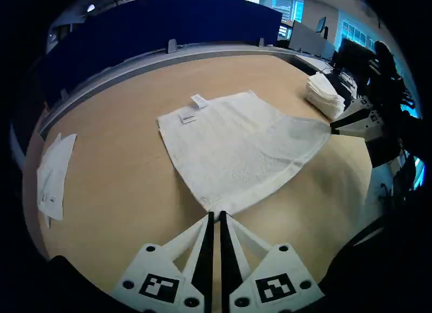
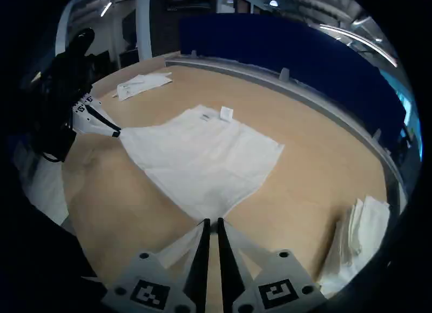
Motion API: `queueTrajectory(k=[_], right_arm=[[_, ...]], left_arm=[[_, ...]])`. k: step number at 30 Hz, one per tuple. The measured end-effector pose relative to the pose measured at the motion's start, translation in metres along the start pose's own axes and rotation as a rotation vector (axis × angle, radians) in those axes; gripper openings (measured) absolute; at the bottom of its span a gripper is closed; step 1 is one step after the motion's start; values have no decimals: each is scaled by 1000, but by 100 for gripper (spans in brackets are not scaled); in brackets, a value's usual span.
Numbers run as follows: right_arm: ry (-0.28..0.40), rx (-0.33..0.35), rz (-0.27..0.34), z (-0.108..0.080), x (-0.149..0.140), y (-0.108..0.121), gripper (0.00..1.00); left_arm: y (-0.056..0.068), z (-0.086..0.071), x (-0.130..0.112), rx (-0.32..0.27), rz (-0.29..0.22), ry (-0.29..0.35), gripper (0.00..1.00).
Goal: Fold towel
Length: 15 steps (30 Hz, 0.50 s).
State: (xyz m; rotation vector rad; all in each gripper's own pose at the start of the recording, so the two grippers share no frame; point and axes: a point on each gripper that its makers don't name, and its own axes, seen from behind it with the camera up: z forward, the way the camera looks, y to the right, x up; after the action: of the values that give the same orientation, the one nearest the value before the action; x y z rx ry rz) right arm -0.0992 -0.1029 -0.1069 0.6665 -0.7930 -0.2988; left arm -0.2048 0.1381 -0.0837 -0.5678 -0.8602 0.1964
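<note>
So, the towel is lying mostly flat in the middle of the wooden table, with its two near corners drawn out into points. The left gripper has its fingers squeezed almost together and one corner runs right into the tips, so I read that as a firm pinch on the cloth. Same story for the right gripper: its fingers are closed to a thin slit with the other corner caught between them. I can't tell how far off the table those corners are.

Handling-wise, I'd guess it's light, soft terry that's totally floppy, not slippery, and has nothing to break. It'll drape wherever you let it, so the corners are the place to hold it. Both probably need to travel together with the edge between them kept taut, or the fold comes out crooked. The far edge, where the small tags sit, looks like the line to aim for.

On the views, the left gripper view gives a side look at the right gripper, tips on its corner and cloth stretched toward it. There's a stack of folded towels behind it and a spare towel lying off on the other side. The right gripper view returns the favour, showing the left gripper from the side on its own corner. It also gives a cleaner look at the far side edge lying flat, with the blue divider beyond the table.
</note>
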Motion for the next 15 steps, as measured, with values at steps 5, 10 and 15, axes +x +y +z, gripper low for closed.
queueTrajectory(k=[5,10,15], right_arm=[[-2,17,-12,-17,2,-10,10],[-10,31,-19,-31,0,-18,10],[-14,41,-13,-42,-2,-25,10]], left_arm=[[7,-17,1,-6,-13,7,7],[16,-32,0,-20,-42,11,7],[24,-46,-4,-33,-59,7,7]])
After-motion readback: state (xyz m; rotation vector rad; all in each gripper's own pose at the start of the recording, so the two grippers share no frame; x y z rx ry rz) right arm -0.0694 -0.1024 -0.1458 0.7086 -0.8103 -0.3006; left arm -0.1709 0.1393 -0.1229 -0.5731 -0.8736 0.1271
